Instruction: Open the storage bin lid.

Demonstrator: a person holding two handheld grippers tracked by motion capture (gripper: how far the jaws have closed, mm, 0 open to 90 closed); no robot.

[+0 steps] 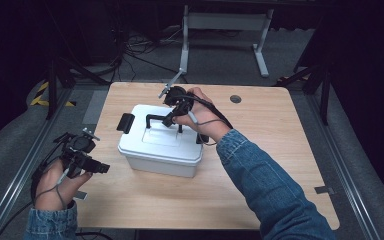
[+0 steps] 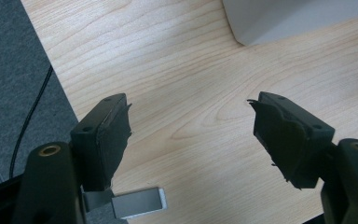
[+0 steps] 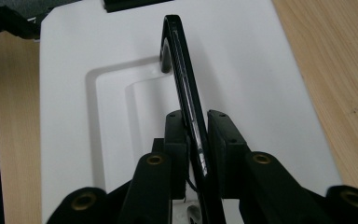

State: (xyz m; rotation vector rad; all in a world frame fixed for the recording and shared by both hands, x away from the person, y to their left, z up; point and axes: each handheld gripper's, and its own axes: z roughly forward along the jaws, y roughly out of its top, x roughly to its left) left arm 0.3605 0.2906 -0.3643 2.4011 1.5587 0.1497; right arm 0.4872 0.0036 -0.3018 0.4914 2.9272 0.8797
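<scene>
A white lidded box [image 1: 160, 148] stands in the middle of the wooden table [image 1: 270, 145], with a black latch [image 1: 125, 122] on its left end. Its black carry handle [image 1: 160, 119] stands upright above the lid. My right gripper [image 1: 176, 117] reaches down from the far side and is shut on that handle [image 3: 185, 88]; in the right gripper view both pads [image 3: 216, 135] press the handle's bar over the lid's recess [image 3: 121, 107]. My left gripper [image 1: 102, 168] stays low at the table's left edge, open with nothing between its jaws [image 2: 189, 135], pointing towards the box corner [image 2: 261, 23].
A round grommet hole [image 1: 235, 99] sits in the table's far right part. A small metal clip [image 2: 137, 203] lies at the table's left edge near my left gripper. Dark floor, cables and a grey stand leg [image 1: 184, 45] lie beyond the table.
</scene>
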